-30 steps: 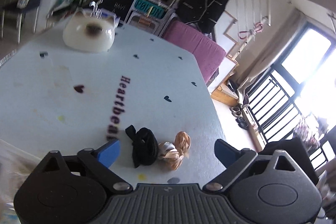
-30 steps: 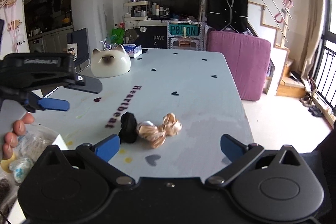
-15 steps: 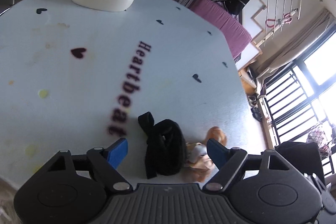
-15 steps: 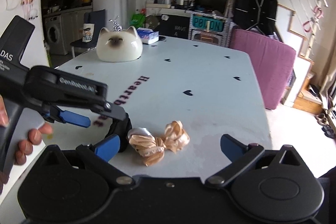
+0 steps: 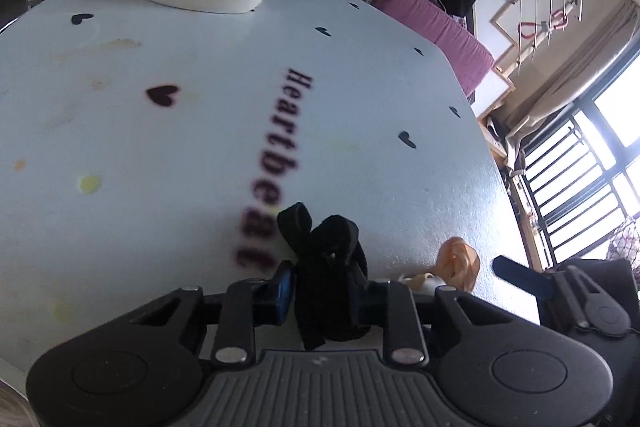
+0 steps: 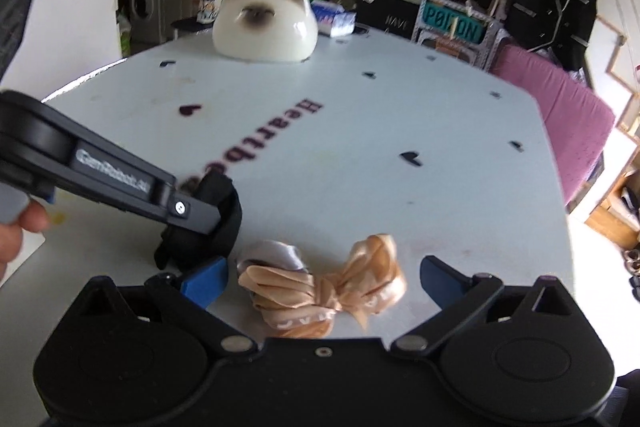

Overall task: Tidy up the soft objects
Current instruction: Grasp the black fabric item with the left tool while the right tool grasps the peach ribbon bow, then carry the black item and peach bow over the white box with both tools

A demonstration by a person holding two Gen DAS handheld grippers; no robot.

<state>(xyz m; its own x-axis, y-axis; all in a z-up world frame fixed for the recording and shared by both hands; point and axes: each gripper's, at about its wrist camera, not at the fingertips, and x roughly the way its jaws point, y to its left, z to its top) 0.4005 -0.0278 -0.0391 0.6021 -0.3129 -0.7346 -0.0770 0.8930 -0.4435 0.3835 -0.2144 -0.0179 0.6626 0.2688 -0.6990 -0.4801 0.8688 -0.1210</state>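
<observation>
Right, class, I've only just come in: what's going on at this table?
A person is tidying soft items with two hand-held grippers. The left gripper has its jaws shut on a black fabric piece lying on the pale blue table. The right gripper is open, its jaws either side of a peach satin bow that rests on the table, not yet grasped. A cat-shaped ceramic dish sits at the far end.

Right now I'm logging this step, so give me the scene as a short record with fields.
left gripper: shut on the black fabric piece
right gripper: open, fingers either side of the peach ribbon bow
bow position: on the table, right of the black piece
table print: Heartbeat lettering, black hearts
far end: cat-shaped white dish
</observation>
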